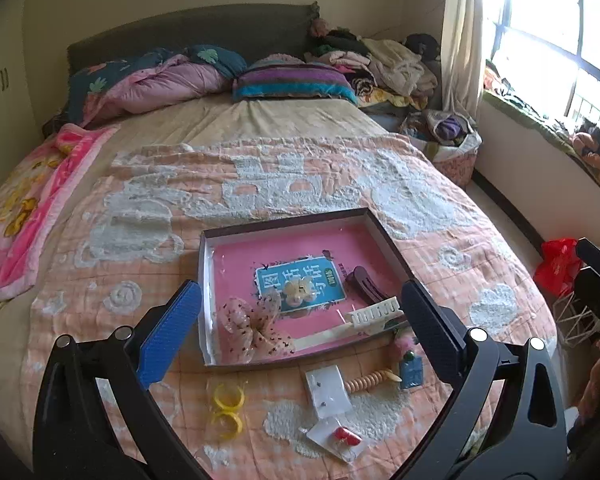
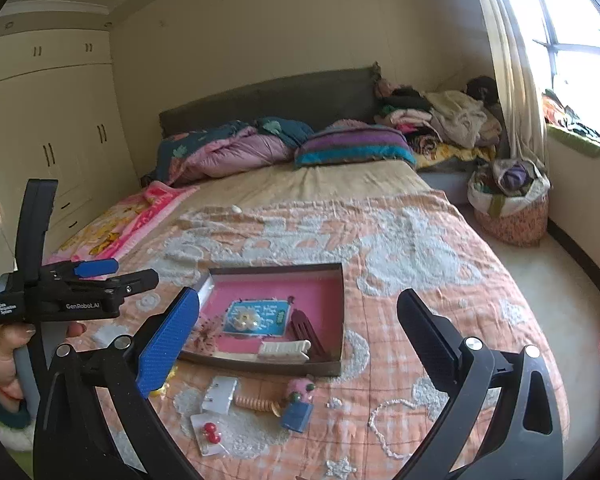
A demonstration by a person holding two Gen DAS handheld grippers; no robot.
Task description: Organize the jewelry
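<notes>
Jewelry sits partly in your tray (image 1: 374, 222) on the bed (image 1: 440, 200); the white comb (image 1: 376, 314) lies lengthwise along its near wall. Left gripper (image 1: 300, 316) and right gripper (image 2: 296, 328): both wide, empty.

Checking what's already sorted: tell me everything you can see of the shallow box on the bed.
The shallow box is a rectangular, open-topped tray, seemingly cardboard, with low dark walls and a pink floor bearing a blue printed label. It lies flat on the peach quilt. Inside rest a dotted mesh bow, a cream flower clip, a dark hair claw and a white comb clip. Neither gripper touches it.
</notes>
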